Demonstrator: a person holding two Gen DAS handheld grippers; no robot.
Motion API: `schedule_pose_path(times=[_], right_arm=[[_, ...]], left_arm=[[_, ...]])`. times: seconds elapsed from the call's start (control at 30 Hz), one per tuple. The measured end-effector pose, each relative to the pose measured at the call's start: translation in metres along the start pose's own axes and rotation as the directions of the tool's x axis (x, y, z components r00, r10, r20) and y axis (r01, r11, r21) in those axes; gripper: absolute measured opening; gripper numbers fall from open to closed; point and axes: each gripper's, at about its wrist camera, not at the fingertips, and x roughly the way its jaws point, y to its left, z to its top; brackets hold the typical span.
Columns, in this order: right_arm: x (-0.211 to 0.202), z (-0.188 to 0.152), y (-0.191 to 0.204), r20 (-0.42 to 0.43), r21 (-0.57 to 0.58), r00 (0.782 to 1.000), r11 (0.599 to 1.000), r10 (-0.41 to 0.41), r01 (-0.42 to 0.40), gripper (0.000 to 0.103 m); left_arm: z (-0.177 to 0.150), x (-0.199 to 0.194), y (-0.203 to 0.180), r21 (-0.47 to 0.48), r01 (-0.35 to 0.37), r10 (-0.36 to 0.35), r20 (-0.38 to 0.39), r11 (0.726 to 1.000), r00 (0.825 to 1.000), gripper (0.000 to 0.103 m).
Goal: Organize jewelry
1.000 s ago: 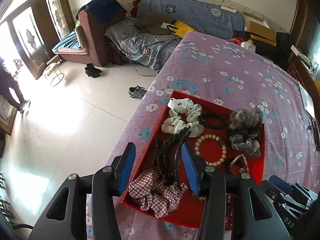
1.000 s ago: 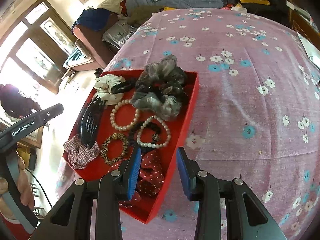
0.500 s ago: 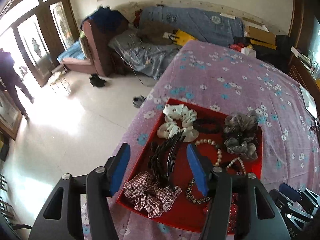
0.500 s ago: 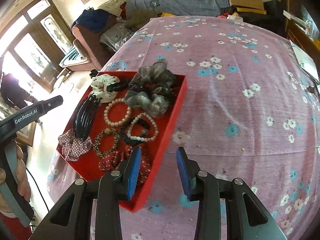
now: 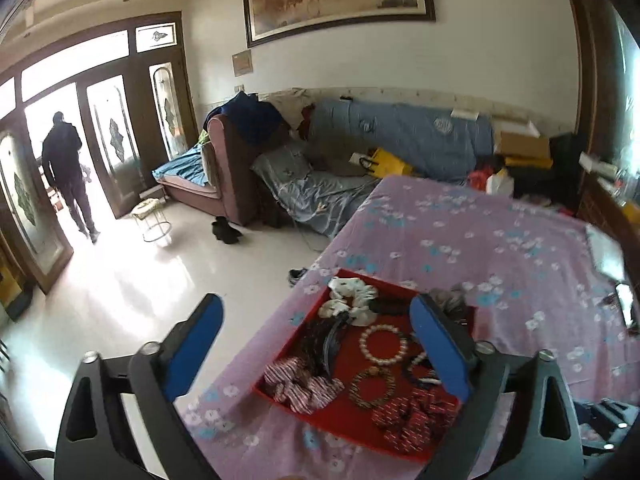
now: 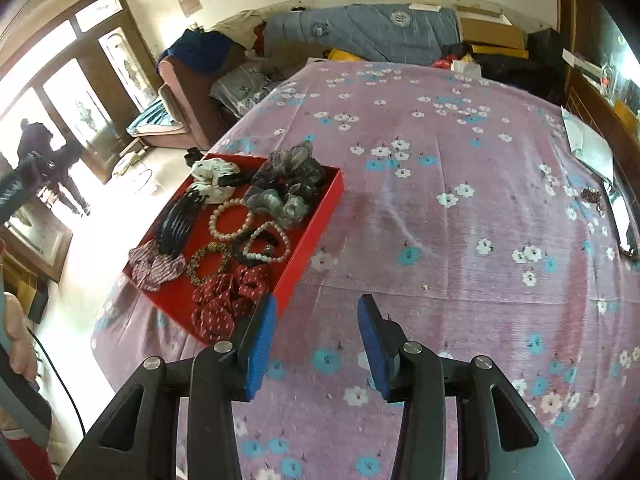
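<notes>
Both tongs hung empty above the red tray (image 6: 316,220), left tongs (image 5: 316,328) just opened wide, right tongs (image 6: 316,332) part-open and widening; best retreat straight without snagging the scrunchies.

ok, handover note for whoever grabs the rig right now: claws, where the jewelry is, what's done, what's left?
Left claw: open wide, its jaws just opened further, nothing between them, above the red tray.
Right claw: open, jaws just widened slightly, empty, over the floral cloth beside the tray's near corner.
In the tray: pearl bracelet, leopard bracelet, black hair comb, white scrunchie, grey scrunchies, plaid scrunchie, red dotted scrunchie.
Done: all these sit in the tray.
Left: cannot tell; something small and beaded lies by the cloth's far right edge.
</notes>
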Motion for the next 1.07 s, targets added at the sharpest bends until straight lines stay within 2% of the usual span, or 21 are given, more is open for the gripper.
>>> schedule_pose_path(times=[0.1, 0.2, 0.33, 0.43, 0.53, 0.63, 0.73, 0.9, 1.07], right_arm=[[-0.009, -0.007, 0.002, 0.006, -0.028, 1.000, 1.000, 0.010, -0.010, 0.048], [-0.013, -0.012, 0.005, 0.006, -0.055, 1.000, 0.998, 0.015, -0.015, 0.049], [-0.018, -0.019, 0.007, 0.007, -0.088, 1.000, 0.996, 0.023, -0.022, 0.049], [-0.019, -0.022, 0.009, 0.011, -0.102, 1.000, 0.995, 0.019, -0.018, 0.052], [-0.016, -0.025, 0.011, 0.001, -0.105, 1.000, 0.994, 0.010, -0.010, 0.052], [-0.010, -0.026, 0.014, -0.017, -0.109, 1.000, 0.994, 0.006, -0.008, 0.053], [-0.001, -0.027, 0.016, -0.040, -0.101, 0.999, 0.995, 0.004, -0.008, 0.053], [0.013, -0.029, 0.018, -0.080, -0.070, 0.997, 0.997, 0.008, -0.014, 0.053], [0.022, -0.030, 0.021, -0.099, -0.056, 0.995, 0.998, 0.015, -0.021, 0.057]], left_arm=[[-0.008, -0.018, 0.000, -0.020, 0.010, -0.010, -0.001, 1.000, 1.000, 0.100], [-0.017, -0.026, -0.002, -0.006, 0.020, -0.020, -0.040, 1.000, 0.999, 0.100], [-0.036, -0.032, -0.005, 0.040, -0.027, 0.031, -0.095, 0.999, 0.995, 0.100], [-0.048, -0.032, -0.006, 0.059, -0.031, 0.039, -0.141, 0.998, 0.989, 0.100], [-0.065, -0.024, -0.006, 0.076, -0.033, 0.048, -0.214, 0.997, 0.976, 0.100], [-0.083, -0.013, -0.006, 0.084, -0.020, 0.044, -0.294, 0.996, 0.955, 0.100], [-0.094, -0.006, -0.004, 0.078, -0.004, 0.031, -0.342, 0.997, 0.939, 0.100], [-0.097, 0.004, -0.002, 0.076, 0.005, 0.024, -0.377, 0.997, 0.926, 0.100], [-0.096, 0.015, -0.003, 0.110, -0.018, 0.060, -0.393, 0.994, 0.917, 0.100]])
